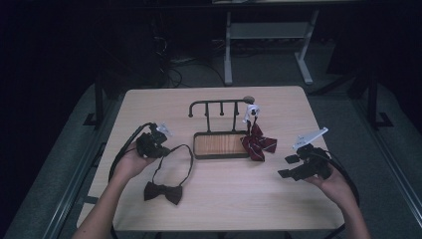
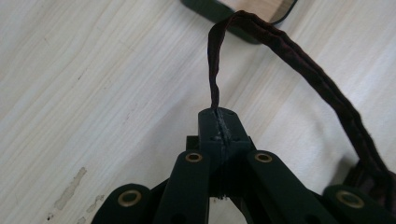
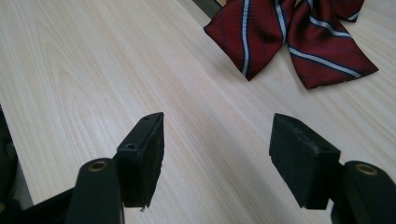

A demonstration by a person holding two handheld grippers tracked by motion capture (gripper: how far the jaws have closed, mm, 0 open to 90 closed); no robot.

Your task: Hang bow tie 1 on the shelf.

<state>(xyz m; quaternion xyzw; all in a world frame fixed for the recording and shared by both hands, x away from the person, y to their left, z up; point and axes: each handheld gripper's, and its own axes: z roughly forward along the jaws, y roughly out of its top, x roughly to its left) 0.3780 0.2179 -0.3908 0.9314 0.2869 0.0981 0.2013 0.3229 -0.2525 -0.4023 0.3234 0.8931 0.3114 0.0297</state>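
One left claw (image 2: 219,122) pinches a dark strap (image 2: 299,60) — its bow tie (image 1: 163,192) lies below.

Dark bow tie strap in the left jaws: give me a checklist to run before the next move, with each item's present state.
1. Left gripper shut on the dark bow tie's strap: ok, the strap rises from between the closed jaws.
2. Dark bow tie free to lift: ok, its bow lies alone on the table.
3. Rack has a spare hook: ok, the left pegs look bare.
4. Striped bow tie clear of the path: ok, it hangs at the rack's right end, draping onto the table.
5. Right gripper empty: ok, jaws wide apart, nothing between them.
6. Strap's clasp fastened: cannot tell.
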